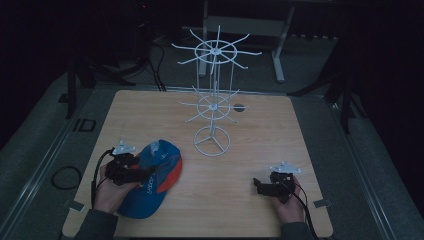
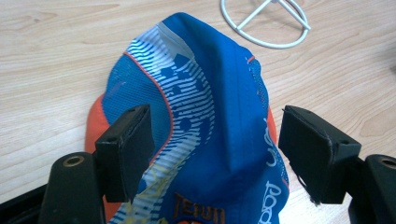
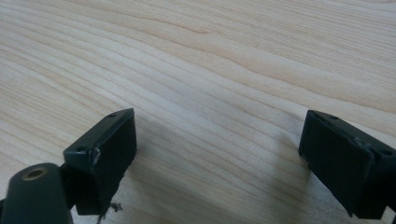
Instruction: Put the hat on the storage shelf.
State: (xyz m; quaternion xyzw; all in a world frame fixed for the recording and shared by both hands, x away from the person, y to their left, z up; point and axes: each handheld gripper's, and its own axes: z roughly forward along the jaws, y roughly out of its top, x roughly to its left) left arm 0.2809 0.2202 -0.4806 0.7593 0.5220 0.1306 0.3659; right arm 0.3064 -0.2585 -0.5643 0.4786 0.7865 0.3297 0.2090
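A light wooden table [image 1: 260,145] seen from above in a dim room. Near the frame's centre stands a white wire display rack [image 1: 214,95], a thin upright pole on a ring-shaped base, with two tiers of spokes fanning out like wheel rims; all its spokes look bare.

In the lower left of the high view lies a blue baseball cap [image 1: 162,165] with orange trim and a white striped pattern, flat on the tabletop, a little left of the rack's base. The person's left hand [image 1: 110,192] brings the left gripper [image 1: 145,174] in over the cap from the left. In the left gripper view the cap [image 2: 210,116] rises up the middle of the frame, its crown pinched into a soft ridge, with the rack's ring base [image 2: 266,23] at the top edge. The two black jaws stand wide apart, one on either side of that ridge, and neither seems to press the cloth, so the claw is open and has hold of nothing. Straddling the raised fold looks like a line-up for pinching the cap there, perhaps to lift it toward a spoke, though that is a guess.

In the lower right of the high view, the right hand [image 1: 287,207] holds the right gripper [image 1: 257,184] low over bare wood, well apart from cap and rack. Its own view shows wood grain between widely spread, empty jaws; it appears to be waiting out of the way.
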